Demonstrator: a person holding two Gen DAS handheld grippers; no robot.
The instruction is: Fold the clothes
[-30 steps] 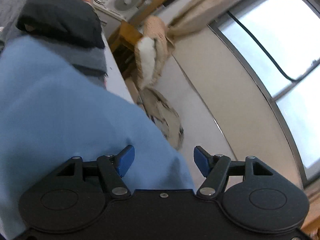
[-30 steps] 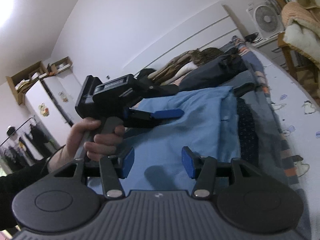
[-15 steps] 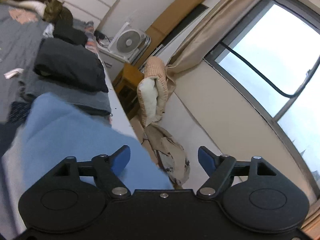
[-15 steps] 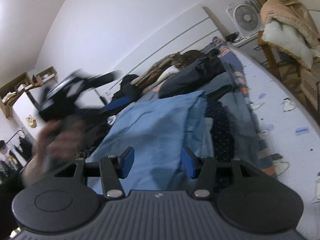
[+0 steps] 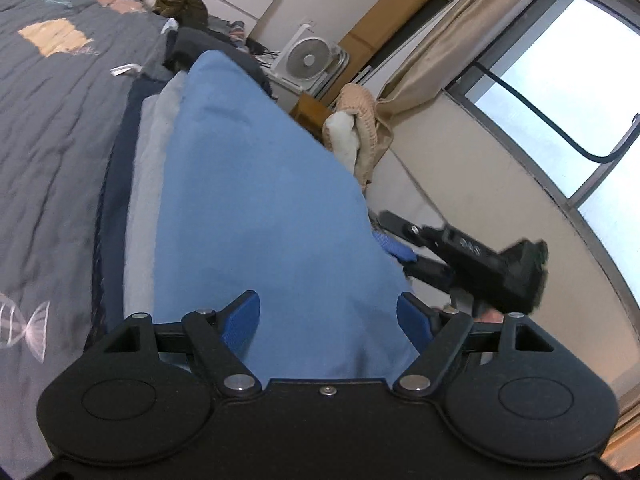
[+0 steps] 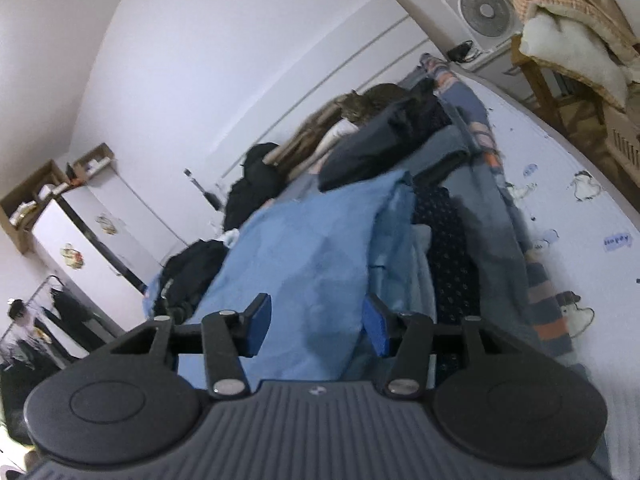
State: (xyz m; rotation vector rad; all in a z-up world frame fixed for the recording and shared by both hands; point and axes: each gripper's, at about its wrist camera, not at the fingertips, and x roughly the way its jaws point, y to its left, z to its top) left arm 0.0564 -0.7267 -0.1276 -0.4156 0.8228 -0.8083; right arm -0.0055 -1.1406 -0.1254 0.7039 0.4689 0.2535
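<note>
The blue garment (image 5: 260, 208) lies on the bed (image 5: 52, 128) atop other clothes, folded over at least once and not yet a compact bundle. The left gripper (image 5: 328, 316) hovers low over its near end, jaws spread, having just widened, gripping nothing. The right gripper (image 6: 316, 330) points along the cloth, part open and empty.
</note>
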